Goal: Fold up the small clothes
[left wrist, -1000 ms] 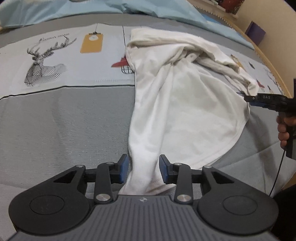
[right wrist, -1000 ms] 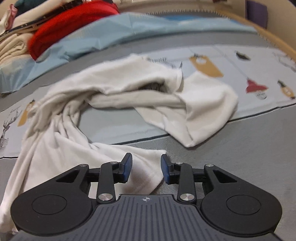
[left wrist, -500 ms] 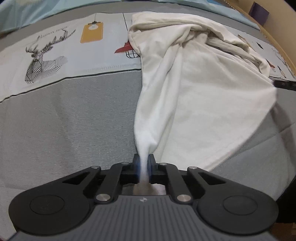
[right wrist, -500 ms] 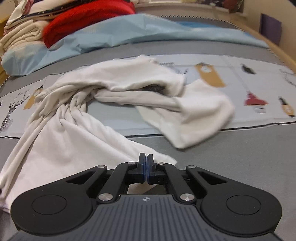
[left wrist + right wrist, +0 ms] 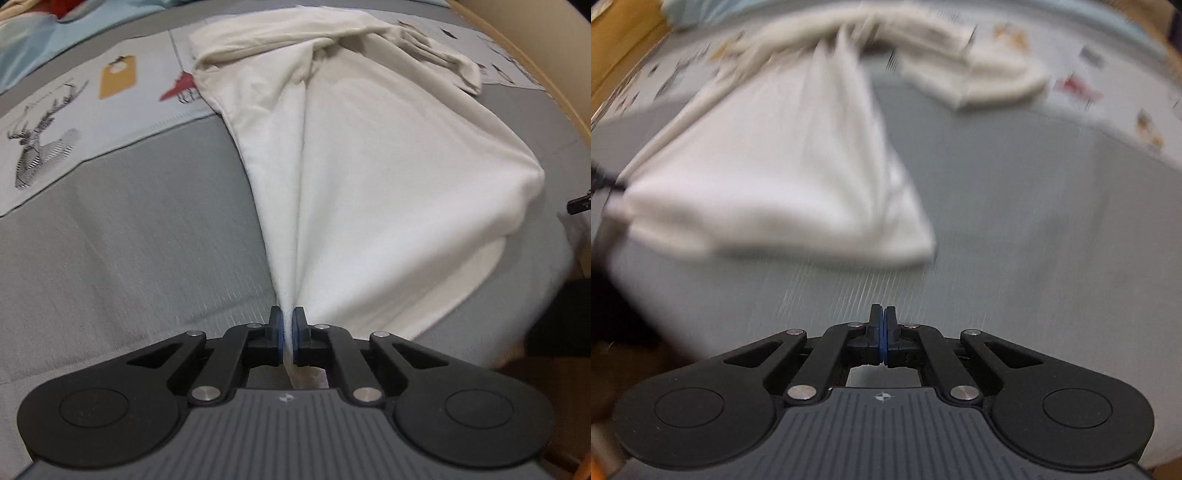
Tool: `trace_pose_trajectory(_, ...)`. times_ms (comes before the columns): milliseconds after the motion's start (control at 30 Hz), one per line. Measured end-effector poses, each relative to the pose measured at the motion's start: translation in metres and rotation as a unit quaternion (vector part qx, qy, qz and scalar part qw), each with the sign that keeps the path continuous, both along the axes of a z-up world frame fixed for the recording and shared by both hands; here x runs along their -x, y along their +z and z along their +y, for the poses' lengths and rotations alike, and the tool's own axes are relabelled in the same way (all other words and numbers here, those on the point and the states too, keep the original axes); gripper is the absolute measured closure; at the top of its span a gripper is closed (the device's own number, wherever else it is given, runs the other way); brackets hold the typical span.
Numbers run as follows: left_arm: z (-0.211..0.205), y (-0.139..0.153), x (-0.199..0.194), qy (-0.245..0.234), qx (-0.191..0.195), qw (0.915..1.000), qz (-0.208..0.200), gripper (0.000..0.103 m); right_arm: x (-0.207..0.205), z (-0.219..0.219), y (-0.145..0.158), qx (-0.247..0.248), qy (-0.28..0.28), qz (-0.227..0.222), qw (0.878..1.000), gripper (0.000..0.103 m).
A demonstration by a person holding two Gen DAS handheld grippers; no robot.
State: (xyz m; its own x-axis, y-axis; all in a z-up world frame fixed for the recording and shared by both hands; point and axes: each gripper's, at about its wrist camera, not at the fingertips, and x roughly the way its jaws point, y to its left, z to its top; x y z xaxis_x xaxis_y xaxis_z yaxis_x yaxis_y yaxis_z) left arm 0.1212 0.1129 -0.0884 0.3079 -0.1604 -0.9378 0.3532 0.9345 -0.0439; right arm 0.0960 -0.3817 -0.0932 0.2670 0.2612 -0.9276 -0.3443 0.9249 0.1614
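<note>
A white garment (image 5: 388, 166) lies spread on the grey bedspread (image 5: 129, 240), bunched at its far end. My left gripper (image 5: 288, 321) is shut on a pinch of its near hem, and the cloth runs taut away from the pads in a narrow ridge. In the blurred right wrist view the same garment (image 5: 775, 177) lies to the upper left, its near corner well clear of my right gripper (image 5: 882, 317). That gripper is shut over bare bedspread with its blue pads together and no cloth between them. Its black tip (image 5: 580, 201) shows at the right edge of the left wrist view.
A pale printed panel with a deer (image 5: 40, 147) and a yellow tag crosses the bedspread beyond the garment. A light blue blanket (image 5: 37, 33) lies at the far left. The wooden bed edge (image 5: 546, 74) curves along the right.
Both grippers went from open to shut. The left one closed on the garment's hem and drew it taut. The right one closed at the hem corner, then swept right, off the cloth.
</note>
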Motion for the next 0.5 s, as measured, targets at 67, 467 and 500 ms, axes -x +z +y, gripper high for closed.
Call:
trace_pose_trajectory(67, 0.006, 0.003, 0.000, 0.005, 0.007, 1.0000, -0.002, 0.098, 0.005, -0.002, 0.003, 0.004, 0.000, -0.014, 1.000, 0.103)
trace_pose_trajectory(467, 0.009, 0.003, -0.019, 0.057, 0.019, 0.9981, 0.015, 0.079, -0.060, 0.013, 0.017, -0.027, -0.129, -0.109, 0.985, 0.061)
trace_pose_trajectory(500, 0.008, 0.001, -0.020, 0.056, 0.016, 0.9981, 0.018, 0.079, -0.063, 0.018, 0.011, -0.023, -0.125, -0.101, 0.987, 0.061)
